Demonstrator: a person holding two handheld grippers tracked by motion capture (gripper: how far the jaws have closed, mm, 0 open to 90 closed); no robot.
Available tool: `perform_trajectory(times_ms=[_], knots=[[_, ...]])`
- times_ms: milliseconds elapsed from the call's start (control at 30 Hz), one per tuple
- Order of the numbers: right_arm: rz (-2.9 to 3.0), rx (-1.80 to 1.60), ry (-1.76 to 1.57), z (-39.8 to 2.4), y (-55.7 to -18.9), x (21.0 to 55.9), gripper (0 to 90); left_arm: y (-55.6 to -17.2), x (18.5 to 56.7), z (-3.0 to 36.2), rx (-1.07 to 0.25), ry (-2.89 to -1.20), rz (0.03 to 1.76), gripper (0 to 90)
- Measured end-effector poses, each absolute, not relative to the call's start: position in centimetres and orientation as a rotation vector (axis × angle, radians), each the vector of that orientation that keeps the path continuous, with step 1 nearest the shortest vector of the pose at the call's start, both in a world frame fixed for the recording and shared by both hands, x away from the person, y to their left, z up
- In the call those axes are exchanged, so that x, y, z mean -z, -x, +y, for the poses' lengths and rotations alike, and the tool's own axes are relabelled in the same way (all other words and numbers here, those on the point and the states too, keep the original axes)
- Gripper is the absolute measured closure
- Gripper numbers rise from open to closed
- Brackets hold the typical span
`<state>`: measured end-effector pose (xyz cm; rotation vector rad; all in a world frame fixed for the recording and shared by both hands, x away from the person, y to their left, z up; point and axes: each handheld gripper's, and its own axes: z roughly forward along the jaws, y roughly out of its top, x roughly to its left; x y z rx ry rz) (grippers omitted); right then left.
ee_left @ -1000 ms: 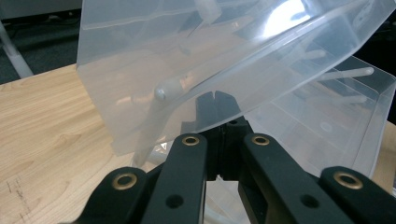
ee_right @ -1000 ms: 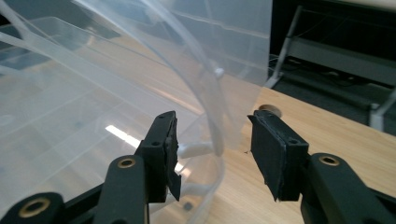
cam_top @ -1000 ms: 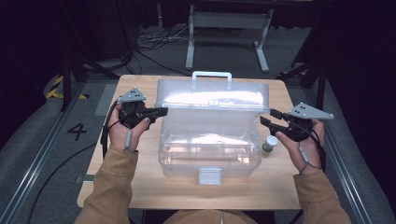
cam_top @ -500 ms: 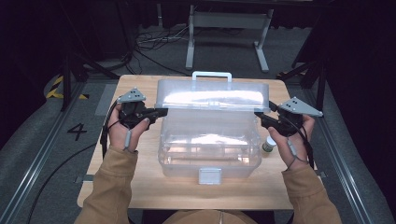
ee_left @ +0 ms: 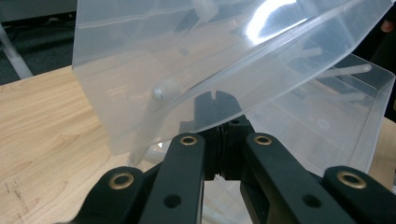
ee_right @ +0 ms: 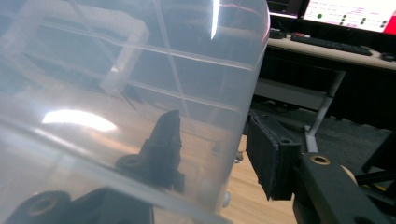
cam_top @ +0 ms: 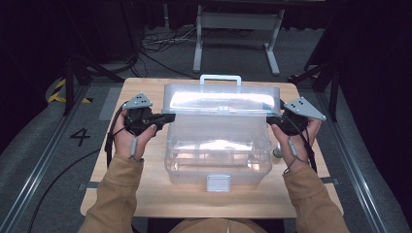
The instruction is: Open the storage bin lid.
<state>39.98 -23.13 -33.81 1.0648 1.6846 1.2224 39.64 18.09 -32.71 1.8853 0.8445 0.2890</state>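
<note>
The clear plastic box (cam_top: pixel 218 155) sits mid-table, its lid (cam_top: pixel 221 99) already tilted up toward the handle (cam_top: pixel 220 77) behind. The left gripper (cam_top: pixel 165 116) is clenched on the lid's left edge; the right gripper (cam_top: pixel 272 120) has just been closing, 1 jaw either side of the right edge, not yet pinching. Beside the box's right wall stands a small bottle (cam_top: pixel 277 153), near the right hand; the frames cannot tell whether the lid goes up or down next.

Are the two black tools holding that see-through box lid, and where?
The left tool pinches the clear plastic lid at its left edge. The right tool straddles the right edge, jaws just closing, not yet gripping.
</note>
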Motion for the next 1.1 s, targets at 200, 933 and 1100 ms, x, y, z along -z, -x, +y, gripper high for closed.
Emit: perform_trajectory(times_ms=[200,933,1100], knots=[[1.623,-1.232,-1.099,-22.9,-40.4,34.0,61.3,-39.2,32.7,18.4,-0.282,-1.89,0.852,83.6],[1.493,-1.302,-1.224,-22.7,-41.7,33.9,74.4,-36.6,33.4,18.6,-0.189,-1.988,0.814,62.6],[1.496,-1.262,-1.24,-22.6,-41.9,33.6,78.7,-35.1,33.6,18.8,-0.208,-1.994,0.785,58.0]])
